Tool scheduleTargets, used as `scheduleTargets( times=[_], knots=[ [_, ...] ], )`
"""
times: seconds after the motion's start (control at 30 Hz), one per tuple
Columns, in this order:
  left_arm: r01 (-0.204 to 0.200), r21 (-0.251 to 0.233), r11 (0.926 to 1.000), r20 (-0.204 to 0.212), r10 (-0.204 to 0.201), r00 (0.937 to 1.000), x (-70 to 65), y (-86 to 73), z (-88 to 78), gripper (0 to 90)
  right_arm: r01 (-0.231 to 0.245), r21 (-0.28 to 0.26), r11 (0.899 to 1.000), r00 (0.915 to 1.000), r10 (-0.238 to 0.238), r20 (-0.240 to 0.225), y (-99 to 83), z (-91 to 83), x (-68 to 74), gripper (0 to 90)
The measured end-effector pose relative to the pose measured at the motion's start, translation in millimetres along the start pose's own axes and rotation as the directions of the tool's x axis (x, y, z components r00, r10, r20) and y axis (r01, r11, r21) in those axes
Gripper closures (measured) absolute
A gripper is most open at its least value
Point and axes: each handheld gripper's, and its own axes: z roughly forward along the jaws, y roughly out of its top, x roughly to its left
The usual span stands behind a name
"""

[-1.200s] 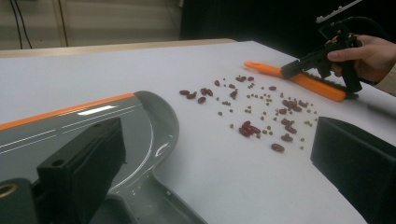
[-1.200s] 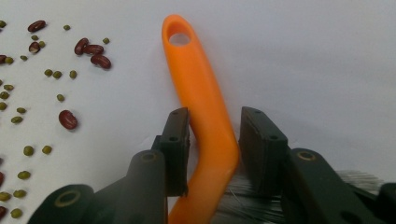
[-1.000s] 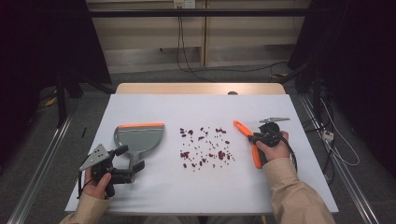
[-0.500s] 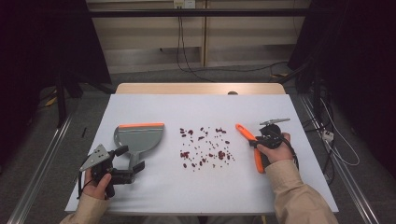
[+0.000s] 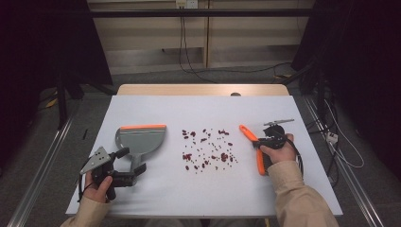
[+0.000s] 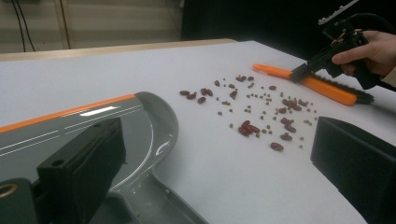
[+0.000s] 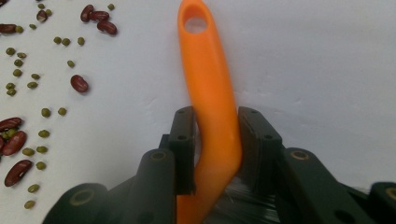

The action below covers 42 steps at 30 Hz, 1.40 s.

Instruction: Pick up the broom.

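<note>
The right hand-held gripper (image 7: 210, 135) is clenched on the handle of the orange brush (image 7: 208, 84), having just been closing on it; the brush lies on the white tabletop (image 5: 189, 113), just right of the scattered red and green beans (image 5: 208, 149); the left hand-held gripper (image 5: 135, 161) stands released, its jaws wide apart over the handle of the grey dustpan (image 5: 139, 139), which rests left of the beans.

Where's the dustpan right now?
In the high view the dustpan lies flat on the white table at the left, orange edge away from the person, left of the scattered beans, its handle by the left gripper.
</note>
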Motion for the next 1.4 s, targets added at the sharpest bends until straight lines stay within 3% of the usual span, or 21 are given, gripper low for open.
scheduleTargets(
  times=[0.07,0.53,0.83,1.0,1.07,1.13,1.27,1.4],
  knots=[
    [0.000,0.000,1.0000,-0.001,0.000,1.0000,0.1,0.1,1.0,3.0,0.019,0.000,1.000,0.9994,-0.019,0.028,0.1,0.6,3.8,68.6],
    [0.002,0.002,1.0000,-0.003,-0.002,1.0000,-0.3,0.0,2.0,3.0,0.017,-0.023,1.000,0.9996,-0.017,0.022,-2.2,0.0,3.0,69.0],
    [0.017,-0.003,0.9999,-0.003,-0.017,0.9999,1.2,-0.6,2.3,3.0,0.046,-0.031,0.998,0.9984,-0.045,0.034,-1.3,-1.2,4.8,69.8],
    [0.007,0.003,1.0000,-0.005,-0.007,1.0000,1.4,-0.6,1.4,3.0,0.041,-0.070,0.997,0.9989,-0.039,0.026,0.0,-2.9,4.2,71.6],
    [0.016,-0.001,0.9999,-0.006,-0.016,0.9999,1.3,-1.4,1.8,3.0,0.016,-0.104,0.994,0.9999,-0.015,0.007,1.3,-7.2,2.8,72.9],
    [0.018,0.003,0.9998,-0.006,-0.018,0.9998,1.6,-1.7,1.9,3.0,0.024,-0.096,0.995,0.9997,-0.023,0.012,2.2,-7.1,2.4,72.7],
    [0.018,0.001,0.9998,-0.007,-0.018,0.9998,0.9,-1.4,1.7,3.0,-0.012,-0.084,0.996,0.9999,0.012,-0.004,1.0,-5.7,-1.1,71.8],
    [0.020,0.007,0.9998,-0.005,-0.020,0.9998,0.9,-2.1,2.8,3.0,0.001,-0.052,0.999,1.0000,-0.001,0.007,0.2,-0.9,-2.8,70.5]
  ],
)
